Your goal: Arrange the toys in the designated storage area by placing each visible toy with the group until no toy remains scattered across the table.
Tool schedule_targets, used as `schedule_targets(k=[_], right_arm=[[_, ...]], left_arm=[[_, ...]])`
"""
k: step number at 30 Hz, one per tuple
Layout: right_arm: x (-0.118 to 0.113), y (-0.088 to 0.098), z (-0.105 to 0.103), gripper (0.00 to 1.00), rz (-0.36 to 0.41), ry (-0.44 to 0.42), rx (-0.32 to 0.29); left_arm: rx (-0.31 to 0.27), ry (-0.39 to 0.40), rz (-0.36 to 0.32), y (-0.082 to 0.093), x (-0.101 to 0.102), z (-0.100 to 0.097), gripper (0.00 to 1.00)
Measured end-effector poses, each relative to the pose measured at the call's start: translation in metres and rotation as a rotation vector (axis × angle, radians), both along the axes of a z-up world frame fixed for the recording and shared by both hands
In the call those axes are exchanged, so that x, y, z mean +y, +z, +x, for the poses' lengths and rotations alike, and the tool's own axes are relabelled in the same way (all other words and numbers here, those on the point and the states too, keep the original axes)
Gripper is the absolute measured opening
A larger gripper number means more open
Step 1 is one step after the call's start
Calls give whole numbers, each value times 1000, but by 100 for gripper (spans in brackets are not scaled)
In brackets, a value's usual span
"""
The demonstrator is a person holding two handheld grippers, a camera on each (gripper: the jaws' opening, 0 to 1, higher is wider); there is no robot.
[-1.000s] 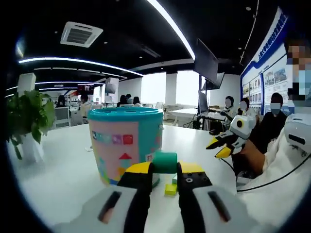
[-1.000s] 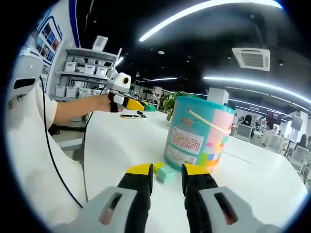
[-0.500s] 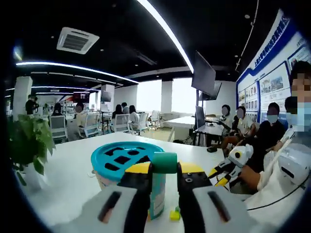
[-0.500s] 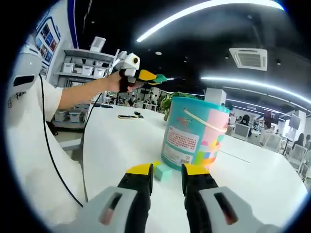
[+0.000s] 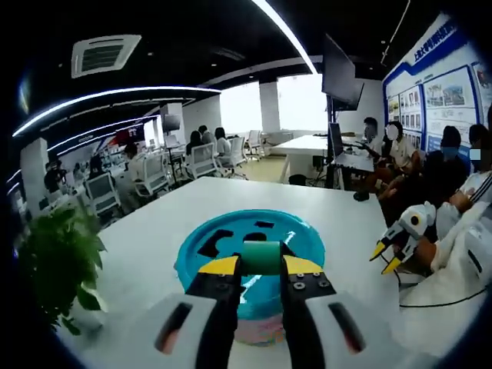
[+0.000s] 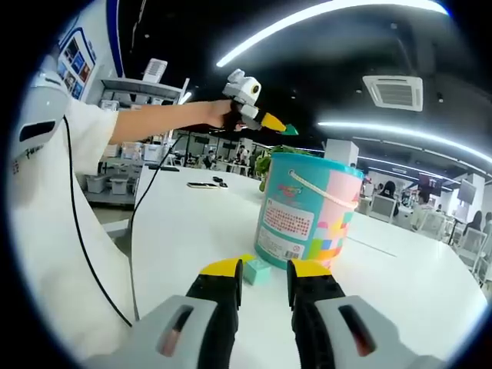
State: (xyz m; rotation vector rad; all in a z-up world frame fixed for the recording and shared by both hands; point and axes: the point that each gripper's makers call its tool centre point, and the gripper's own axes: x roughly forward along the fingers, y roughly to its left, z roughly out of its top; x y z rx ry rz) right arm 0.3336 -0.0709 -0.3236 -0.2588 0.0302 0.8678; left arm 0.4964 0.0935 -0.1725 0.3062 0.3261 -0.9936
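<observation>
Since the earlier frames the left gripper (image 5: 260,270) has been raised from table level to a place above the bucket (image 5: 250,257), so that the shape-sorter lid (image 5: 296,234) is now looked down upon in the left gripper view. In the right gripper view the same gripper (image 6: 278,125) is seen high at the far left, just over the bucket (image 6: 306,219).

A green block (image 5: 261,256) is pinched between the left jaws, just above the lid's cut-out holes. The right gripper (image 6: 262,278) is held low near the table (image 6: 184,223); its jaws are spread with nothing between them, and a pale green block (image 6: 257,270) and a yellow block (image 6: 246,260) lie just beyond its tips, beside the foot of the bucket.

The blocks are judged to be light, stiff plastic or wood with smooth faces, so a firm pinch across two flat opposite sides should be enough, and little harm from a drop is expected. The held block will probably have to be lined up with a matching hole before release; a skewed block may jam on the rim of the hole. The blocks on the table are best taken across their flat sides, care being needed so that they are not pushed under the bucket's edge. The bucket is likely light and may slide if knocked.
</observation>
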Motion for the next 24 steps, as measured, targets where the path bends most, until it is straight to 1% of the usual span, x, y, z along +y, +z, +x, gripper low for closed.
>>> schedule_targets(k=[2, 3, 4, 6, 7, 9, 11, 14, 15, 17, 18, 19, 21, 22, 24], right_arm=[[-2, 0, 1, 23, 2, -6, 2], [-2, -1, 1, 23, 3, -8, 2], [-3, -1, 1, 23, 3, -8, 2], [-3, -1, 0, 23, 4, -7, 1], [-2, -1, 0, 23, 6, -5, 1], [-1, -4, 0, 23, 8, -3, 9], [2, -7, -1, 23, 5, 6, 17], [6, -8, -3, 23, 8, 19, 19], [6, -8, -3, 23, 7, 20, 19], [7, -8, -5, 23, 7, 23, 16], [8, -7, -5, 23, 8, 26, 16], [8, -7, -6, 23, 7, 27, 16], [7, -7, -5, 23, 6, 26, 16], [7, -8, -5, 23, 6, 25, 17], [7, -8, -4, 23, 4, 23, 18]], left_arm=[[-32, -46, 79, -3, -7, 3, 20], [-43, -54, 113, -6, -9, 7, 20], [-43, -42, 150, -10, -7, 10, 20], [-35, -51, 151, -16, -10, 16, 20], [-20, -61, 190, -26, -8, 19, 20], [-4, -67, 220, -36, -7, 24, 20], [-6, -73, 227, -40, -7, 27, 20], [8, -67, 235, -44, -4, 37, 20], [11, -80, 245, -46, -3, 38, 20], [36, -103, 244, -51, -5, 36, 20], [36, -117, 225, -48, -6, 36, 20], [27, -133, 237, -50, -6, 37, 20], [17, -141, 231, -49, -7, 38, 20], [18, -157, 224, -49, -10, 36, 20], [19, -165, 227, -49, -15, 35, 20]])
